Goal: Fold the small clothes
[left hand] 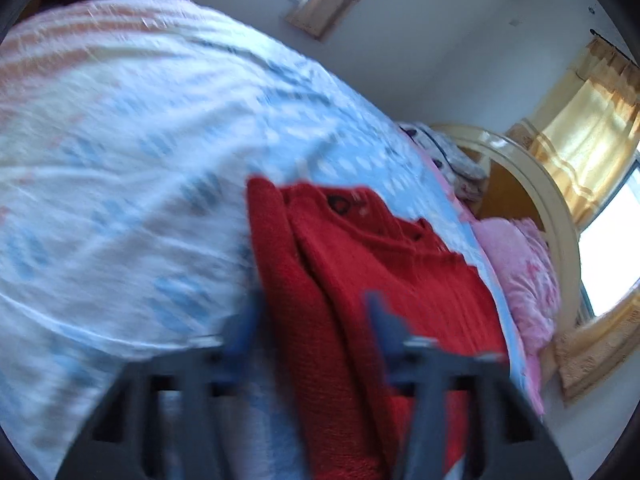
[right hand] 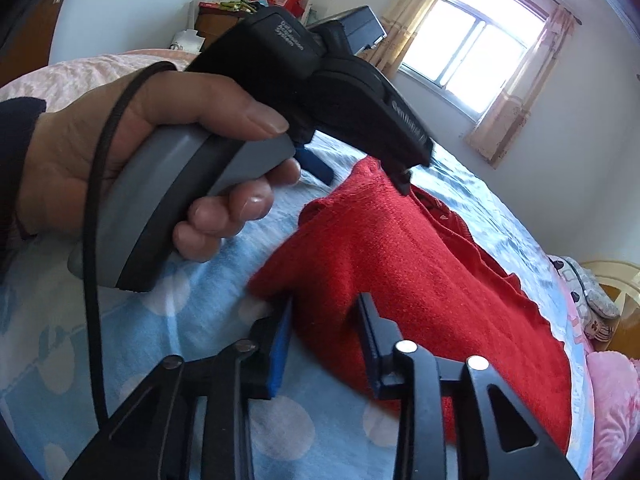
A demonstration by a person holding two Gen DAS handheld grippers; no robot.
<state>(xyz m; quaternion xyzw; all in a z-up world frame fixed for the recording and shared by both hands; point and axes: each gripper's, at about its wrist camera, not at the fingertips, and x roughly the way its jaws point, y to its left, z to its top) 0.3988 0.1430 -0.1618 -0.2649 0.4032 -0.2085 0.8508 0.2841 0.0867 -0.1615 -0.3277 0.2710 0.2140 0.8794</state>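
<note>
A red knitted garment (left hand: 360, 264) lies on the blue dotted bed sheet (left hand: 160, 168). The left wrist view is blurred; there a thick fold of it fills the gap between the fingers of my left gripper (left hand: 316, 320). In the right wrist view a hand (right hand: 120, 152) holds the left gripper (right hand: 364, 178) at the far corner of the red garment (right hand: 420, 280), and the cloth rises in a peak into its jaws. My right gripper (right hand: 326, 320) is closed on the garment's near edge, with cloth bunched between its blue pads.
The sheet (right hand: 160, 320) spreads to the left and front. Pink pillows (right hand: 612, 400) and a patterned cushion (right hand: 588, 300) lie by the yellow headboard (left hand: 560, 220) on the right. A window (right hand: 472, 48) with curtains and a cluttered cabinet (right hand: 216, 20) stand beyond the bed.
</note>
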